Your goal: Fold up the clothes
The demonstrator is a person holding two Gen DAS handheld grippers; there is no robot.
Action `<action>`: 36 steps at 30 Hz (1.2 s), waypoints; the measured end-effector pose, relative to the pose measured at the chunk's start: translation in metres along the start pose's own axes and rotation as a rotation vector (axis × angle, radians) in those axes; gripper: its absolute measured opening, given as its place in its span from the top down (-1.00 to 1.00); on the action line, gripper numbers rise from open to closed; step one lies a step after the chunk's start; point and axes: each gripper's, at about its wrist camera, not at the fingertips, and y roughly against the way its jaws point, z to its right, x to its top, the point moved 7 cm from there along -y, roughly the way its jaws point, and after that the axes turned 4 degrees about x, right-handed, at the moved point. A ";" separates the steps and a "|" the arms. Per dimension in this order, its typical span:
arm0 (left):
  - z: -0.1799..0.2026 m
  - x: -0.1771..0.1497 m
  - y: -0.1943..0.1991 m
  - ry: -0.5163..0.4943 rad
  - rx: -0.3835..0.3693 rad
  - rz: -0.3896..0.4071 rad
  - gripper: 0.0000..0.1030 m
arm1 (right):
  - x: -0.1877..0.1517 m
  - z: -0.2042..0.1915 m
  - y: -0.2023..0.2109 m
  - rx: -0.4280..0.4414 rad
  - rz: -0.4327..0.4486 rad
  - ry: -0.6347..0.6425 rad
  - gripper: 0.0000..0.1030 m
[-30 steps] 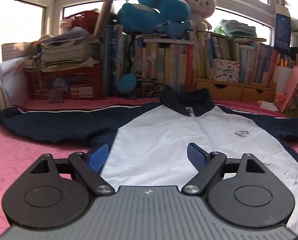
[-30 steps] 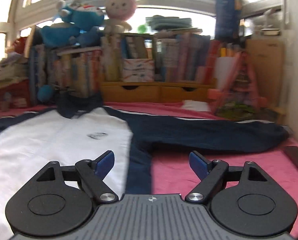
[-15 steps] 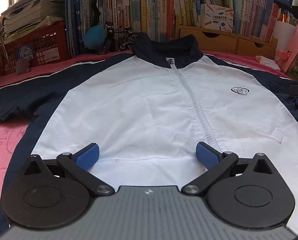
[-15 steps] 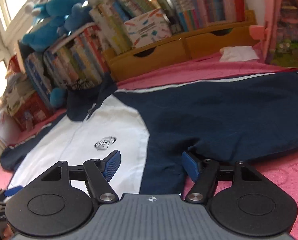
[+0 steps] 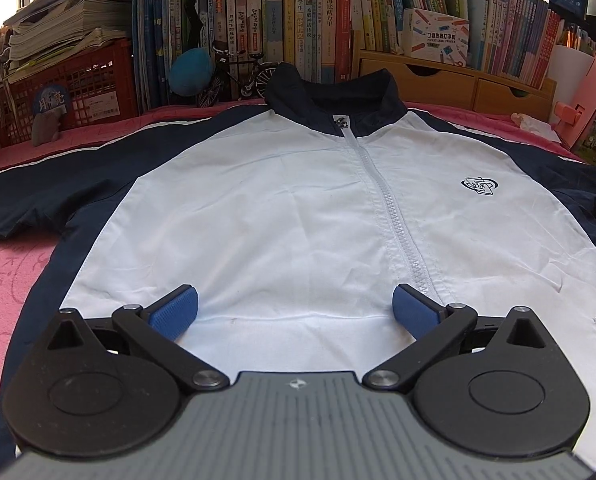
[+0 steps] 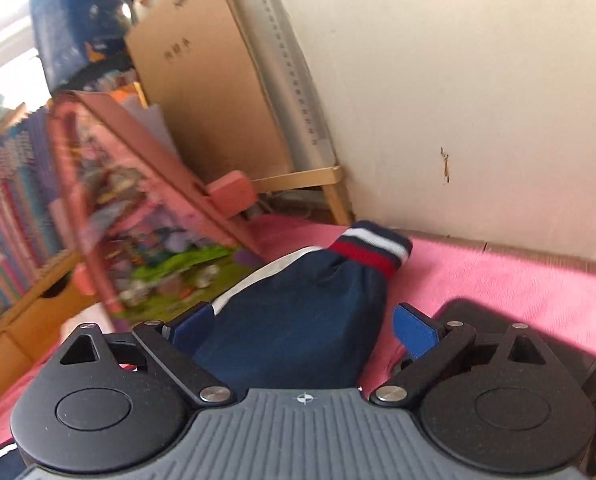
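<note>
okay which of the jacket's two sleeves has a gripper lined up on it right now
The sleeve ending in the red, white and navy striped cuff: it lies between the right gripper's open fingers. The other sleeve has none near.

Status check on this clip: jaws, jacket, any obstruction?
Left gripper open over the jacket hem, holding nothing. Right gripper jaws just opening, straddling the sleeve near its striped cuff. Nothing obstructing.

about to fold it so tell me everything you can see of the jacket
The jacket lies flat, front up, on the pink cover, collar away from the camera near the books. Thin, smooth fabric: white body with light creases, navy collar, shoulders, sleeves and side panels, white zip closed to the neck, a small dark chest logo. The sleeves spread sideways; the one in the right wrist view ends in a cuff striped red, white and navy. Neither set of fingers grips it.
</note>
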 end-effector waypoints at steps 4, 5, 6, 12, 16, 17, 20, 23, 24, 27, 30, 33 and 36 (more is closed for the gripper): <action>0.000 0.000 0.000 0.000 0.000 0.000 -1.00 | -0.004 0.008 -0.035 0.005 -0.112 -0.022 -0.88; 0.000 0.000 0.000 0.001 0.001 0.000 -1.00 | -0.006 0.008 -0.040 0.012 -0.117 -0.025 -0.94; 0.000 0.000 0.000 0.001 0.001 0.000 -1.00 | -0.007 0.006 -0.043 0.011 -0.107 -0.015 -0.94; 0.000 -0.001 -0.001 0.002 0.003 0.000 -1.00 | -0.009 0.004 -0.036 0.056 -0.084 -0.073 0.73; 0.001 -0.001 -0.001 0.003 0.004 0.000 -1.00 | 0.003 -0.016 0.000 0.133 0.006 -0.034 0.82; 0.001 -0.001 -0.001 0.003 0.004 0.000 -1.00 | 0.008 -0.029 0.014 0.164 0.034 -0.010 0.84; 0.001 -0.001 -0.001 0.004 0.005 0.000 -1.00 | 0.017 -0.083 0.061 0.309 0.106 0.076 0.85; 0.001 -0.001 -0.001 0.004 0.005 0.000 -1.00 | 0.005 -0.161 0.109 0.515 0.131 0.211 0.85; 0.001 -0.001 -0.001 0.005 0.005 0.000 -1.00 | -0.007 -0.190 0.123 0.594 0.120 0.272 0.85; 0.000 -0.001 -0.001 0.006 0.004 0.001 -1.00 | -0.064 -0.275 0.157 0.838 0.006 0.472 0.68; 0.001 0.000 -0.001 0.006 0.003 0.001 -1.00 | -0.138 -0.324 0.174 0.987 -0.208 0.623 0.03; 0.001 0.000 -0.001 0.007 0.003 0.001 -1.00 | -0.191 -0.334 0.191 1.017 -0.329 0.713 -0.07; 0.001 -0.001 -0.001 0.008 0.003 0.001 -1.00 | -0.210 -0.320 0.202 1.014 -0.398 0.724 -0.20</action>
